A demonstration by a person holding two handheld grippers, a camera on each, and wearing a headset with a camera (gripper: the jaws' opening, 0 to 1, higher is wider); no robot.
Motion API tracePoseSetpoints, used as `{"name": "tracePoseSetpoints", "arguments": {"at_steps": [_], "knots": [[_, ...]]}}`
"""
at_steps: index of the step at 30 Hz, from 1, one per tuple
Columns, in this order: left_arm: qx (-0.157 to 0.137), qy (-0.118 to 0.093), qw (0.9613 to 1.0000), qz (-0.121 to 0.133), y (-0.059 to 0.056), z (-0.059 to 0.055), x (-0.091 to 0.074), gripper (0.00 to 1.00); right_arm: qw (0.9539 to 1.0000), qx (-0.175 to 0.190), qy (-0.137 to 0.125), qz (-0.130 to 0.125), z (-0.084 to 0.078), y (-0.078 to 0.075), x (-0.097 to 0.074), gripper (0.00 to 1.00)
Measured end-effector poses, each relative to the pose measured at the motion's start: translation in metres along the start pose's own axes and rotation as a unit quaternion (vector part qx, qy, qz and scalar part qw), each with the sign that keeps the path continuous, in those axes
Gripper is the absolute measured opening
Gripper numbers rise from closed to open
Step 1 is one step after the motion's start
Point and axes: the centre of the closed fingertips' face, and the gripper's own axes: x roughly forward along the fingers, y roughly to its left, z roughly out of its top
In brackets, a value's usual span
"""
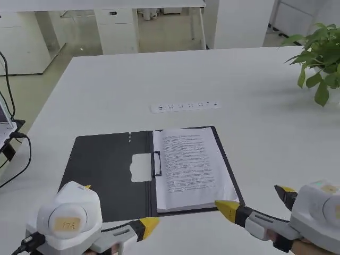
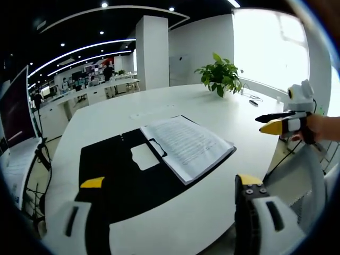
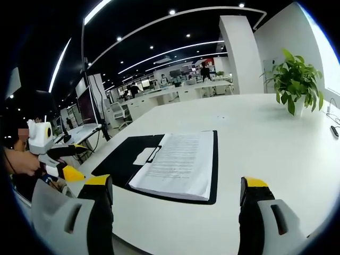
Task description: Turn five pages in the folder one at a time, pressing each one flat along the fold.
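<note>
White table [image 1: 255, 138] holds one open folder [image 1: 106, 170], one power strip [image 1: 185, 106], one plant [image 1: 319, 58].

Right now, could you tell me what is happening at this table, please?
A person holds the left gripper and the right gripper, both open, near the front edge of the table, touching nothing. The black folder lies open before them, its printed pages flat on the right side, none lifted yet.

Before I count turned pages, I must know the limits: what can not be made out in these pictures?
Text on the paper stack: too small, every view.
Page count of the stack: edges blur together, head view.
Pot of the plant: cut by the right edge, head view.
</note>
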Motion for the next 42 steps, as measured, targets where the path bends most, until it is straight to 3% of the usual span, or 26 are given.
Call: {"name": "tracePoseSetpoints", "arguments": {"at_steps": [15,28,42], "knots": [[0.009,0.01,0.9992,-0.037,-0.022,-0.002,0.028,0.97,0.9998,0.014,-0.008,-0.011,0.0,-0.004,-0.003,1.0],[0.03,0.032,0.9967,-0.068,-0.041,-0.01,0.058,0.96,0.9998,0.011,-0.004,-0.016,-0.001,-0.004,-0.003,1.0],[0.035,0.033,0.9941,-0.097,-0.06,-0.009,0.095,0.95,0.9997,0.009,0.0,-0.024,-0.002,-0.006,-0.002,0.99]]}}
